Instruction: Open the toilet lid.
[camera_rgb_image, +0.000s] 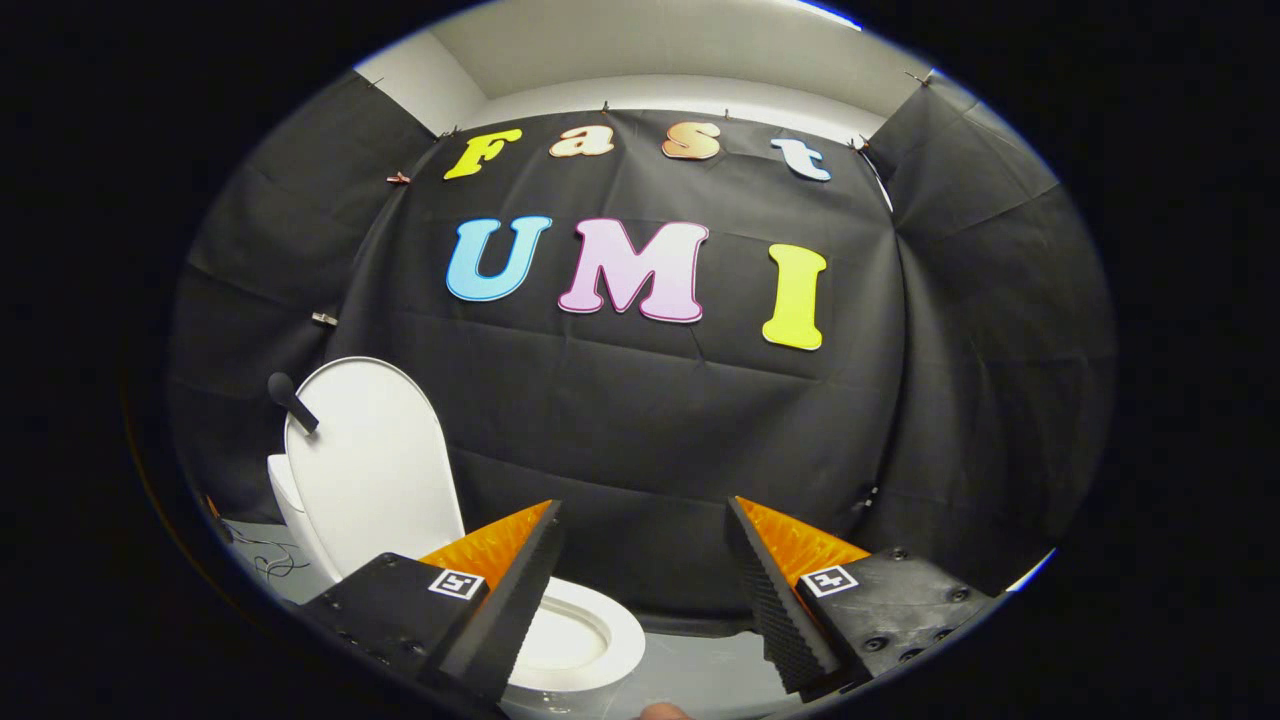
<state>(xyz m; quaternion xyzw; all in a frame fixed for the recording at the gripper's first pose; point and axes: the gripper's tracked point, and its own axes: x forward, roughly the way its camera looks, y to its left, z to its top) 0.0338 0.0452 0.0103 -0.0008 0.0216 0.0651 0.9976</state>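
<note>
Your fingers (540, 580) are spread wide apart, gripping nothing and touching nothing, with plain air between the two ridged inner faces of the gripper (640, 590). Those faces are serrated, row on row of fine teeth, and each finger tapers to a sharp wedge; behind each one sits a blocky housing with a small square marker (457, 583) on top. Widest of all, beyond your fingers, hangs the black cloth wall (650, 420), matte and creased, pinned in panels across the back and sides of the booth. Above it runs a band of pale, smooth wall (640, 50). Now to the toilet (300, 520), off beyond your left finger: glossy white, hard and rounded. Its lid (370, 470) is standing upright, a tall smooth oval leaning back toward the cloth, well apart from your fingers. Below it, the seat ring (600, 630) lies flat, a white oval loop with the bowl open inside, partly hidden behind your left finger. A short dark handle (290, 400) with a rounded knob juts out from the lid's upper left edge. Smaller still, thin dark cables (265, 560) trail on the pale grey floor (690, 670) left of the toilet's base.
</note>
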